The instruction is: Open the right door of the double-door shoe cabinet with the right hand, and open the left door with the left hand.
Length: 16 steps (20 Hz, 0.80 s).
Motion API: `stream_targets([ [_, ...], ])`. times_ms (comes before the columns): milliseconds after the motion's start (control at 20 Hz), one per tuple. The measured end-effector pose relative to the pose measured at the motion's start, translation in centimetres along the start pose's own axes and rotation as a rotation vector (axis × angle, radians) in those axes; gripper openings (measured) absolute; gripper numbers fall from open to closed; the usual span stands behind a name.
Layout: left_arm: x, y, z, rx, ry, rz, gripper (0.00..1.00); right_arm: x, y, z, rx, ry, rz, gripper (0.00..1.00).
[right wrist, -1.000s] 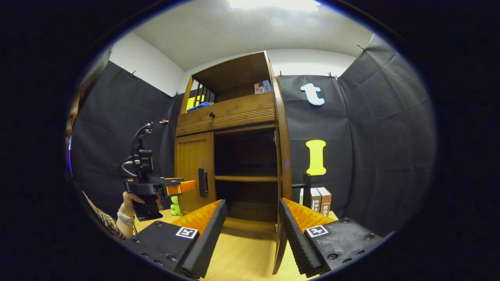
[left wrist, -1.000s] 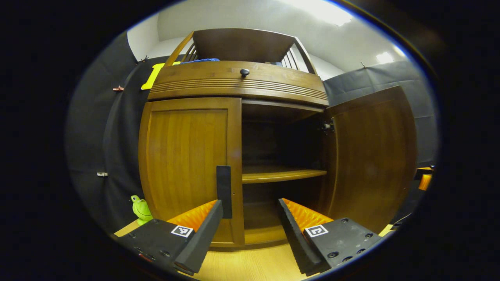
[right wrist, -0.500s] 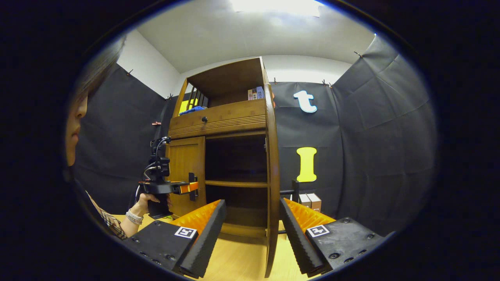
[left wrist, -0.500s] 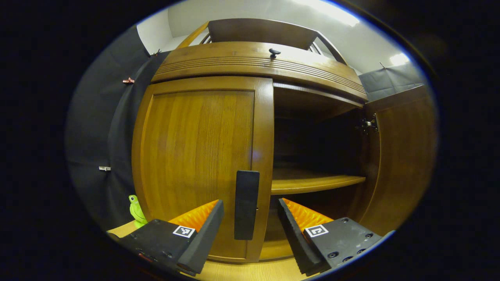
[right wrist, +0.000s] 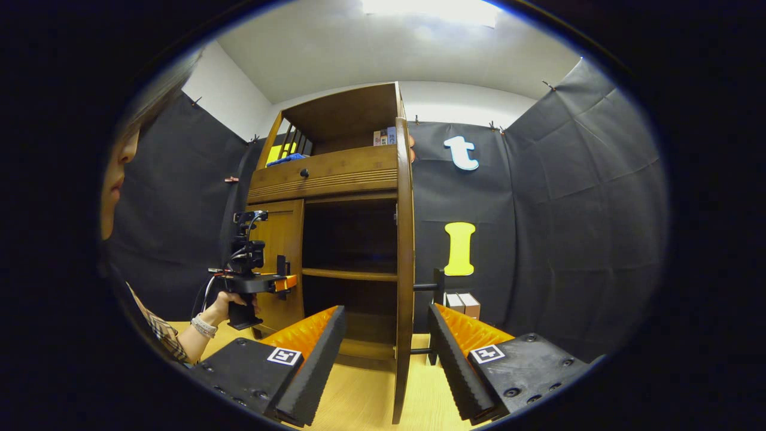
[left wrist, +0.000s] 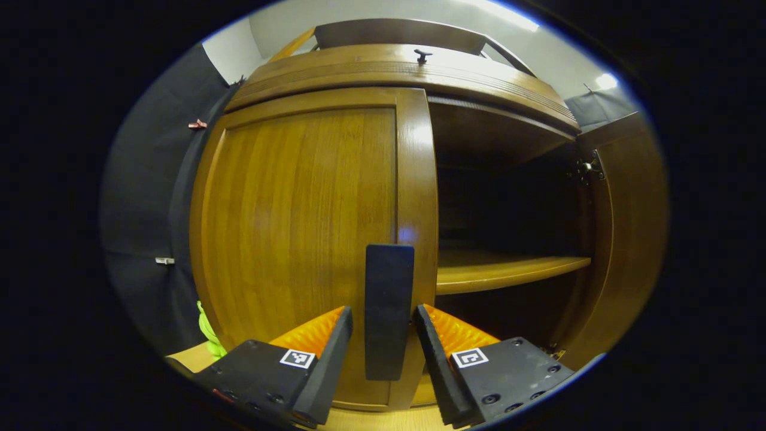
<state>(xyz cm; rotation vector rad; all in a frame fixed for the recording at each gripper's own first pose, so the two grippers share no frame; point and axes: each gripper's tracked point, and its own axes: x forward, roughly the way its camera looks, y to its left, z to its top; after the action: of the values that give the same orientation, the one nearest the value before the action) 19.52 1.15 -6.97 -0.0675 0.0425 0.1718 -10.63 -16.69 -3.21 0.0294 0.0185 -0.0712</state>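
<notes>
The wooden shoe cabinet's left door (left wrist: 299,227) is closed. Its dark upright handle (left wrist: 389,311) stands between the fingers of my left gripper (left wrist: 383,317), whose jaws sit close on both sides with a thin gap showing. The right door (left wrist: 628,239) is swung wide, baring a shelf (left wrist: 508,269) and a dark inside. In the right gripper view that open door (right wrist: 404,269) is edge-on between the fingers of my open right gripper (right wrist: 386,317), its handle (right wrist: 437,287) just right of the edge. A hand holds the left gripper (right wrist: 263,281) at the left door's handle (right wrist: 280,266).
A drawer with a dark knob (left wrist: 422,55) runs above the doors. A green plush toy (left wrist: 206,329) sits left of the cabinet, and books (right wrist: 464,304) stand to its right. The cabinet stands on a light wooden top (right wrist: 365,401). A person's sleeve (right wrist: 158,335) is at the left.
My left gripper has moved in to the left door's handle, and its jaws have narrowed around it. The right gripper has shifted, so the open right door now stands edge-on between its fingers.
</notes>
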Motion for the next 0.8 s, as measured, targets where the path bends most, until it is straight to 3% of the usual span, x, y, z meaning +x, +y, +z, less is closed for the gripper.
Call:
stream_targets([
  [50, 0.0, 0.1, 0.0, -0.004, -0.004, 0.000, 0.56, -0.2, -0.2, -0.1, -0.001, 0.004, -0.008, 0.87],
  [100, -0.1, 0.1, 0.0, -0.005, -0.006, 0.004, 0.56, -0.1, -0.3, -0.3, -0.001, 0.006, -0.015, 0.87],
  [250, -0.2, 0.4, 0.1, 0.035, -0.017, 0.018, 0.38, -0.3, -0.6, -0.7, 0.008, 0.023, -0.031, 0.87],
  [800, -2.2, 0.7, 0.1, 0.025, 0.011, 0.003, 0.32, -2.0, -2.1, -1.1, 0.016, 0.043, -0.107, 0.87],
])
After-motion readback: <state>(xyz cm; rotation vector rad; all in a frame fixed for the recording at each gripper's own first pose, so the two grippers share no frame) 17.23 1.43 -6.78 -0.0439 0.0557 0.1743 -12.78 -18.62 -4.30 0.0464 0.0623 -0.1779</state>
